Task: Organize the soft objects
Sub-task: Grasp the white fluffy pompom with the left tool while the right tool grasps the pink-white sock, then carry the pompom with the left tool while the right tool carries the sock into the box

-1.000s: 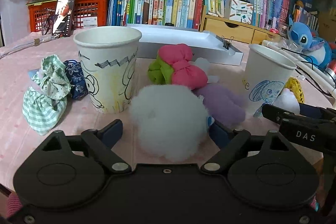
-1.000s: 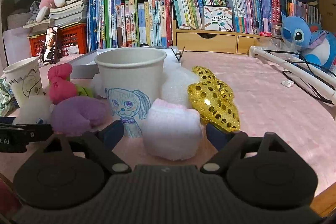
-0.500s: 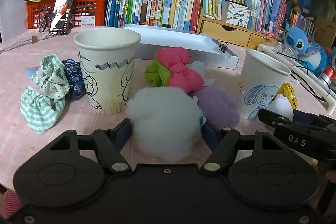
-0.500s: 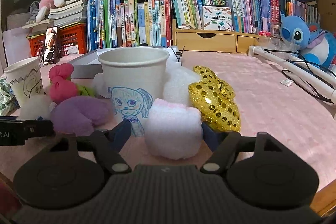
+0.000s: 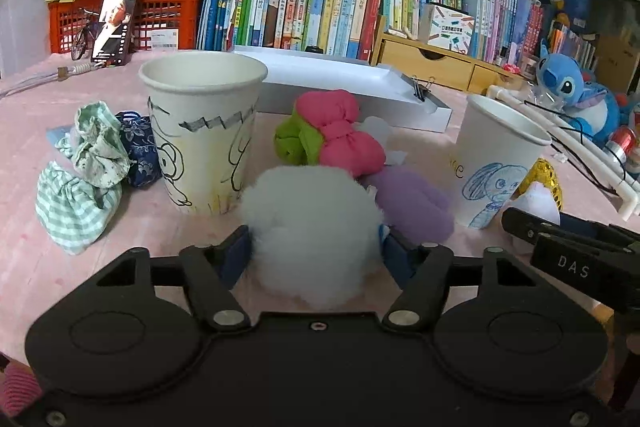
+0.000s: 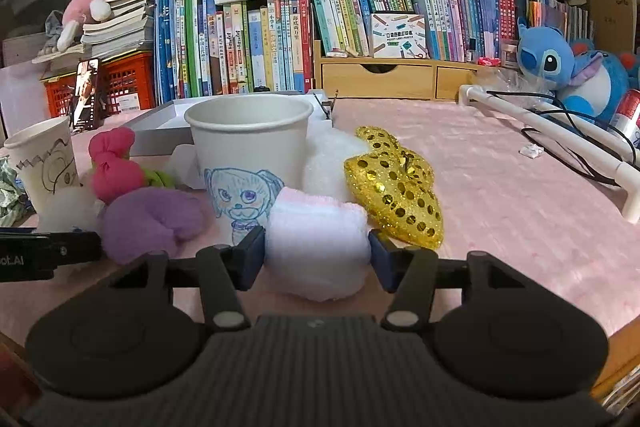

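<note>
My left gripper [image 5: 314,251] has closed onto a white cotton ball [image 5: 312,231] resting on the pink tablecloth, just right of a paper cup with black drawings [image 5: 202,131]. My right gripper [image 6: 316,255] has closed onto a pale pink-white towel roll [image 6: 316,247], in front of a paper cup with a blue drawing [image 6: 250,155]. A purple soft piece [image 5: 412,201], a pink and green bundle [image 5: 332,135] and a gold sequin heart [image 6: 396,187] lie around the cups.
Green and blue fabric pouches [image 5: 92,167] lie left of the black-drawn cup. A white box [image 5: 344,99] lies behind the cups. Books, red crates, a wooden drawer unit and a blue plush [image 6: 568,75] line the back. A white tube with cables [image 6: 560,139] runs at the right.
Both grippers' fingers have closed in from wide open until they press the sides of the cotton ball and the towel roll. Both objects still rest on the table.
</note>
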`<action>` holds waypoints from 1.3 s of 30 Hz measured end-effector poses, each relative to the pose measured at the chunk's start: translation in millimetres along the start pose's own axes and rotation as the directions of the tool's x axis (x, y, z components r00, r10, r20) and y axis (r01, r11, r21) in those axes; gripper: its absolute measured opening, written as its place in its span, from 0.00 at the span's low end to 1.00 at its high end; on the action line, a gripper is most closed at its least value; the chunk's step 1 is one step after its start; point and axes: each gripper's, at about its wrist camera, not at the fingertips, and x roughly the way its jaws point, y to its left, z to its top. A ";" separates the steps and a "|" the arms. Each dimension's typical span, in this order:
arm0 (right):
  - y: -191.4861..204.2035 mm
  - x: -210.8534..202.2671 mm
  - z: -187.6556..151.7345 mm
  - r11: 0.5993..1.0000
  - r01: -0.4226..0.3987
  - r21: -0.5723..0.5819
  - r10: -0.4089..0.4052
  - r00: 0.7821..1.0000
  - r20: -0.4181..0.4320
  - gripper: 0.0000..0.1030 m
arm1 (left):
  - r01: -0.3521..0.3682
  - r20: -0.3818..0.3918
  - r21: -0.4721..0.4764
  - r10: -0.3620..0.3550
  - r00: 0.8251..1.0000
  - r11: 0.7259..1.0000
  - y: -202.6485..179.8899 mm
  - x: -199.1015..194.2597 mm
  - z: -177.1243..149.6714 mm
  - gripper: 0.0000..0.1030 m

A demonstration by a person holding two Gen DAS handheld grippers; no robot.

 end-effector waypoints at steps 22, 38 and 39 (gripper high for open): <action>-7.6 -41.8 35.2 1.000 -0.007 0.002 0.006 0.991 0.132 0.57 | 0.043 0.130 0.101 -0.056 0.990 0.994 -12.9 -70.8 37.5 0.58; -17.2 -32.8 100.1 0.991 -0.133 0.029 0.126 0.977 0.169 0.57 | 0.116 0.131 0.133 -0.134 0.982 0.984 -9.0 -78.2 130.7 0.58; -17.9 -29.6 105.1 0.988 -0.150 0.036 0.143 0.977 0.161 0.57 | 0.116 0.131 0.132 -0.134 0.982 0.984 -7.7 -75.7 136.9 0.58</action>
